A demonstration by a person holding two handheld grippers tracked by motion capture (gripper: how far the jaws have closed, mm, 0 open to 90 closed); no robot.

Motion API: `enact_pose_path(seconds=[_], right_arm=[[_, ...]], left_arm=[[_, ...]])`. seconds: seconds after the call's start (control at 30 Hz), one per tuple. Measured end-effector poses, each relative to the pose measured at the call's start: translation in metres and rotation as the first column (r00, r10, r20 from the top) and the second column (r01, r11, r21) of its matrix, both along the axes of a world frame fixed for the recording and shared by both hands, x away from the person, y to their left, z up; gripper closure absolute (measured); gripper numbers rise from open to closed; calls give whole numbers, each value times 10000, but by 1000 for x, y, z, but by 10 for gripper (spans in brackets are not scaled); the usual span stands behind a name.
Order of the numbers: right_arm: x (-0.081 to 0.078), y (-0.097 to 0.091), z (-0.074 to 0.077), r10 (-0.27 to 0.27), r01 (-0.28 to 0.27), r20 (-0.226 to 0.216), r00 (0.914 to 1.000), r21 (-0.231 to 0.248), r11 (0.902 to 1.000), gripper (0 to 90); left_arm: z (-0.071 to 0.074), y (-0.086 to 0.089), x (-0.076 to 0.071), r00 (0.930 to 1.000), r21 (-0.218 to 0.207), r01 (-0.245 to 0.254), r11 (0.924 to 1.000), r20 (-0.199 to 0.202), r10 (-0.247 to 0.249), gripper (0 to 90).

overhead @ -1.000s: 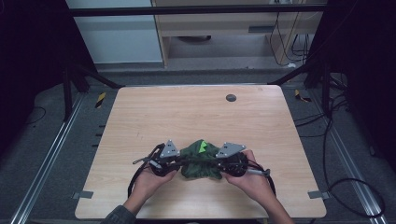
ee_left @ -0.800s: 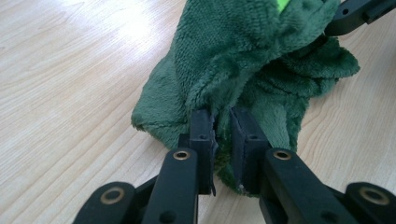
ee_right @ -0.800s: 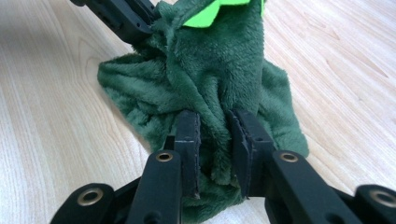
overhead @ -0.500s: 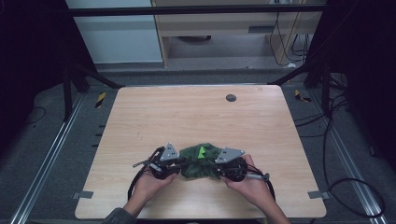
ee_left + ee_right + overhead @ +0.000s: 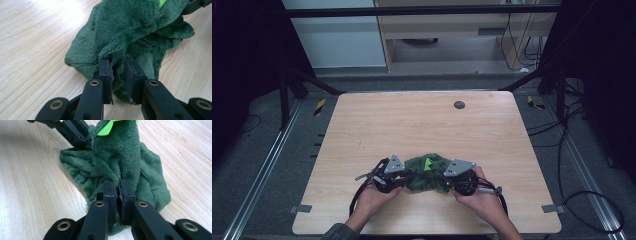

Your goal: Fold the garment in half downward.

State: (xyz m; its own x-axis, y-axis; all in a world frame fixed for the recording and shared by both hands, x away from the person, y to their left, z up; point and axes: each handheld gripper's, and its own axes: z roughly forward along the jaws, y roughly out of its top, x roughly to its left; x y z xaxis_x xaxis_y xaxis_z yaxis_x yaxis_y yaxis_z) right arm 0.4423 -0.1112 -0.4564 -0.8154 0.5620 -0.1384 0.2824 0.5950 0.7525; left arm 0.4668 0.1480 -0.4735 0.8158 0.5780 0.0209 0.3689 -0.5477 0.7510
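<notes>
A crumpled dark green fleece cloth [image 5: 427, 174] with a bright green tag [image 5: 428, 163] lies near the table's front edge, between my two grippers. On the cloth's left side, my left gripper [image 5: 404, 176] is shut on a thick fold of it [image 5: 118, 75]. My right gripper [image 5: 448, 181] pinches a thin fold [image 5: 118, 187] on the cloth's right side, jaws almost touching. Each gripper view shows the other gripper's jaws at the cloth's far side: the right gripper [image 5: 195, 5] and the left gripper [image 5: 72, 131]. A hand holds each gripper.
The wooden table [image 5: 422, 120] has a small dark round spot [image 5: 459, 104] near its far edge. Grey tape tabs [image 5: 301, 208] mark the front corners. Metal rails and cables run along the floor on both sides.
Both grippers and the cloth have shifted slightly toward the near edge. Both have stayed shut on the cloth.
</notes>
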Motion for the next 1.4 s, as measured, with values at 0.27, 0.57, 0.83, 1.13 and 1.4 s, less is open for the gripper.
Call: enact_pose_path(seconds=[0.27,0.57,0.83,1.13,1.4], right_arm=[[-8,-5,-7,366,-366,-2,9993,33,9993,857],[-10,-11,-17,236,-234,-220,9995,77,9997,840],[-6,-13,-19,43,-41,-282,9996,81,10000,821],[0,-12,-20,-377,379,-247,9990,90,9992,784],[-8,-12,-19,-337,336,-98,9994,-11,9994,742]], left_arm=[[-3,0,0,9999,-124,-49,9999,121,50,720],[-4,4,0,9988,-46,-354,9994,336,356,693],[-6,5,2,9978,-41,-523,9986,413,524,681],[-8,8,3,9955,59,-731,9973,608,726,693],[-11,15,-3,9956,14,-799,9968,496,797,707]])
